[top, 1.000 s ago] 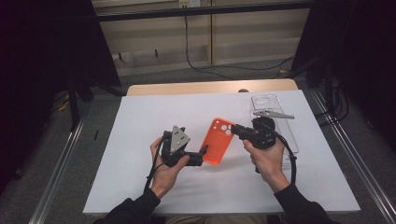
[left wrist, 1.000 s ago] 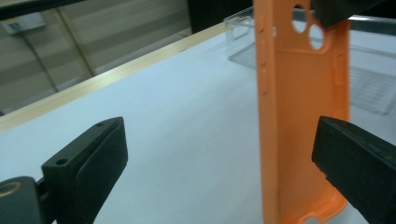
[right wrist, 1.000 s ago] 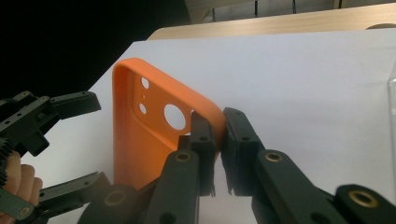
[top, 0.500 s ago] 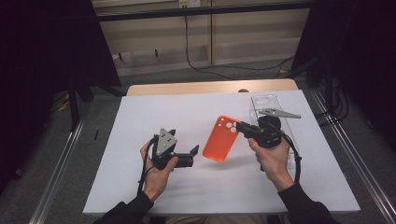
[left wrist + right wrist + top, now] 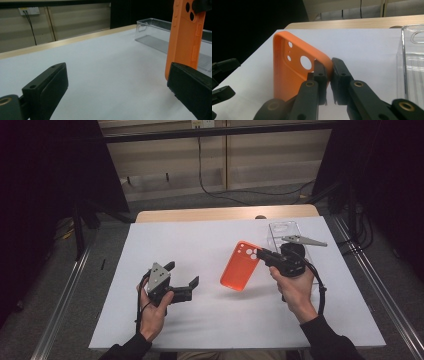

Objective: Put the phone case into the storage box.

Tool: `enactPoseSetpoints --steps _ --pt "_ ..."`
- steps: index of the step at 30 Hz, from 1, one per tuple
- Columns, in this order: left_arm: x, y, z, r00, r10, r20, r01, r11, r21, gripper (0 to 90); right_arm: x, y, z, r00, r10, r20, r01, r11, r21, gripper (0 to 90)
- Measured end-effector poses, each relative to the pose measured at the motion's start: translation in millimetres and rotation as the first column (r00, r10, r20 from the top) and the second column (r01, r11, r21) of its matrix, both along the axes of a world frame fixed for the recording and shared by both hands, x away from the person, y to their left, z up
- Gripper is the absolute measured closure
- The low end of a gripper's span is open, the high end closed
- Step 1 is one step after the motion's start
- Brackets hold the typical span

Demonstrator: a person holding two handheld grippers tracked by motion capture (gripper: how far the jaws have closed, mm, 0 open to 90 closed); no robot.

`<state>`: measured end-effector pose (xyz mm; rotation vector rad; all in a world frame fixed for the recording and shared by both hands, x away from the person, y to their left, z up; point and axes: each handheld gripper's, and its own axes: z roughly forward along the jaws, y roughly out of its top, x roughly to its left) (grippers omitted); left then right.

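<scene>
An orange phone case [image 5: 241,266] hangs tilted over the white table top [image 5: 200,245], its camera holes uppermost. My right gripper [image 5: 260,254] is shut on its top corner; in the right gripper view the jaws [image 5: 329,70] pinch the case's rim [image 5: 289,75] beside the holes. My left gripper [image 5: 182,274] is held low to the left of the case, open and apart from it. Between its wide jaws [image 5: 117,83] is only bare table, and the case [image 5: 185,37] stands behind the right jaw.
A clear plastic tray [image 5: 287,232] lies at the back right, just behind my right hand, also seen as a clear tray [image 5: 155,32] and a clear tray [image 5: 412,62]. The table's wooden edge [image 5: 225,214] runs along the back. Dark floor and metal rails flank the table.
My left gripper has drawn away to the left from the case's lower end and sunk a little. The right gripper keeps the case almost where it was.
</scene>
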<state>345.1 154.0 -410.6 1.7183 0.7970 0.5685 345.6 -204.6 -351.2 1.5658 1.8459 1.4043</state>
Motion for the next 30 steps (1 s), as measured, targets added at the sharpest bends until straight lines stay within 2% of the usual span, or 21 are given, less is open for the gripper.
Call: enactPoseSetpoints --steps 5,8,12,19,24,30 --pt "-2.2 13.8 -0.9 0.9989 0.033 0.032 -0.033 0.9991 -0.027 3.2 0.1 -2.2 1.0 1.0000 -0.004 0.005 0.004 1.000 0.002 82.5" --pt "-3.9 20.2 -1.8 0.9981 0.043 0.044 -0.042 0.9988 -0.027 2.7 0.3 -4.0 2.3 0.9998 -0.011 0.015 0.011 1.000 0.002 82.4" --pt "-6.2 26.3 -2.9 0.9979 0.046 0.047 -0.043 0.9978 -0.050 1.8 0.2 -9.3 5.2 0.9994 -0.022 0.026 0.022 1.000 -0.004 82.5" --pt "-11.9 35.2 -5.2 0.9968 0.056 0.056 -0.055 0.9981 -0.029 1.7 2.5 -15.0 9.2 0.9990 -0.028 0.034 0.028 1.000 -0.011 82.5" --pt "-16.7 52.7 -8.4 0.9937 0.089 0.068 -0.088 0.9960 -0.018 1.6 3.5 -20.6 18.6 0.9975 -0.037 0.060 0.038 0.999 -0.012 82.5" --pt "-19.9 69.0 -9.1 0.9919 0.100 0.079 -0.099 0.9949 -0.022 1.4 7.9 -25.0 21.9 0.9963 -0.045 0.073 0.046 0.999 -0.017 82.5"
